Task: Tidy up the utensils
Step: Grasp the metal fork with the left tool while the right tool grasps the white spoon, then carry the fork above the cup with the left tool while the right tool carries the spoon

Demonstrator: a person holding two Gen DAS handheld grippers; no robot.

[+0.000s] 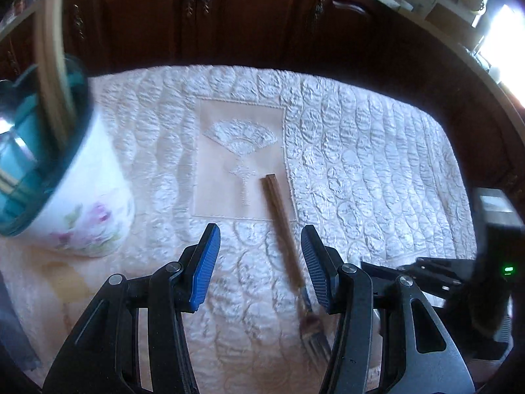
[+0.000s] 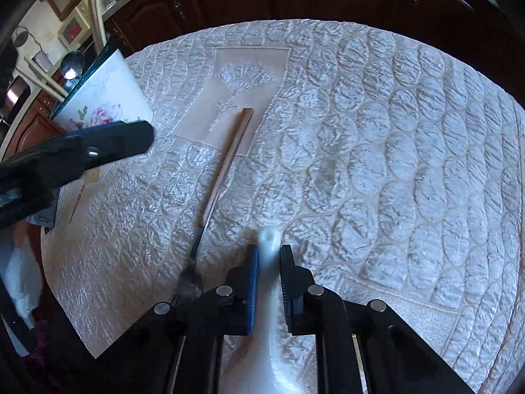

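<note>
A fork with a wooden handle lies on the quilted white cloth, tines toward me; it also shows in the right wrist view. My left gripper is open just above the cloth, its right pad beside the fork's neck. A white floral utensil cup with a teal inside stands at the left and holds wooden sticks; in the right wrist view a metal spoon also stands in it. My right gripper is shut on a white plastic utensil handle; its working end is hidden below.
Dark wooden cabinets stand behind the table. The right gripper's body sits at the right of the left wrist view. The left gripper's finger reaches in from the left of the right wrist view.
</note>
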